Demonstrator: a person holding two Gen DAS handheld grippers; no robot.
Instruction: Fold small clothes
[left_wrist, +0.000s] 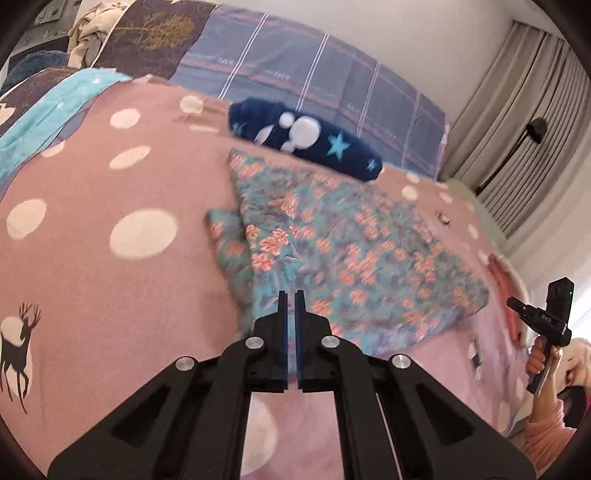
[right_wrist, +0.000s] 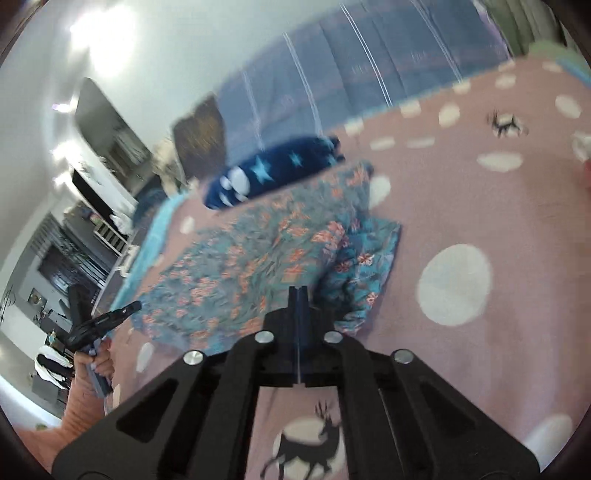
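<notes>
The left gripper (left_wrist: 291, 295) has its fingers nearly together with nothing between them, hanging above the near edge of the floral garment (left_wrist: 343, 251). The right gripper (right_wrist: 297, 291) is pressed fully closed, also empty, above the same cloth's folded part. The garment lies flat on the pink dotted bedspread (left_wrist: 110, 295), just in front of a navy starred bundle (left_wrist: 306, 136).

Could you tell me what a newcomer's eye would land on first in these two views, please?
First, the floral garment lying partly folded in the middle of the pink spotted bedspread. Just beyond it lies a dark blue fleece piece with stars and white dots. The left hand-held gripper and right hand-held gripper are both shut and hold nothing, over the garment's near edge.
</notes>
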